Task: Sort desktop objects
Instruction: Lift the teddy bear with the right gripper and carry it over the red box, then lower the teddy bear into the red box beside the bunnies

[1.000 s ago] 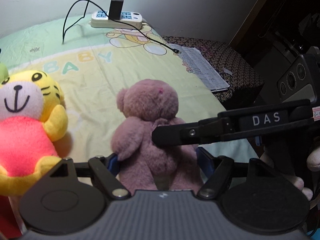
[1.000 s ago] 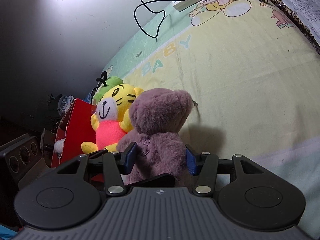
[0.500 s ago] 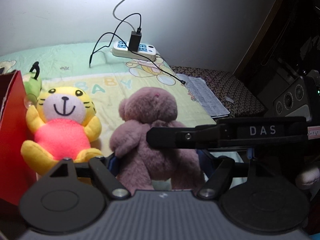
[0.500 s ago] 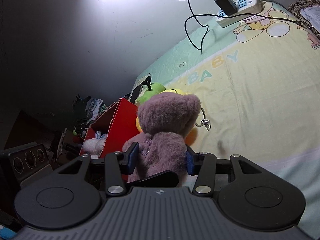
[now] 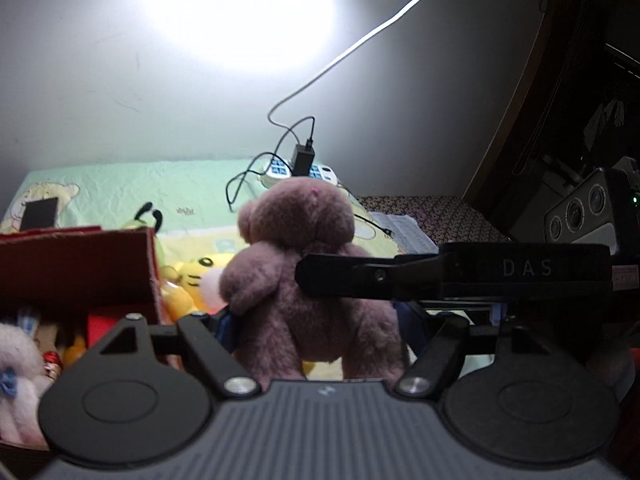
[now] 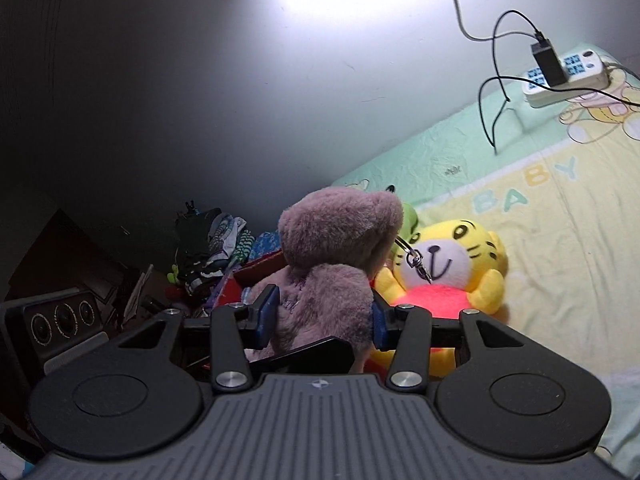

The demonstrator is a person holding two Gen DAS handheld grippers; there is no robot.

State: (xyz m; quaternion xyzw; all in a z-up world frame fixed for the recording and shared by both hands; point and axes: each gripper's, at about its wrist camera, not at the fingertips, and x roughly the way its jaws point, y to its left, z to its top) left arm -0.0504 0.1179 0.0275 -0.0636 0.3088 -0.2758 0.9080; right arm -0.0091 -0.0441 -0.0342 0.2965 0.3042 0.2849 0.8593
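Baby-print sheet (image 6: 560, 240) below, both grippers' fingers (image 6: 266, 314) clamping mauve bear (image 5: 304, 280), lifted

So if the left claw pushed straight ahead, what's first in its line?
Already there: the purple bear fills the left claw. Beyond it, probably the power strip by the wall; depth is unclear.

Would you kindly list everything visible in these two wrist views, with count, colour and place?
plush bear: one, mauve, lifted between both grippers
tiger plush: one, yellow and pink, on the sheet behind the bear
green plush: one, mostly hidden beside the box
red box: one, left of the bear, toys inside
white plush: one, in the box
power strip: one, white, by the wall
charger: one, black, plugged into the strip
papers: white stack, on patterned cloth
sheet: pastel, printed BABY
left gripper: black, around the bear
right gripper: black, clamping the bear
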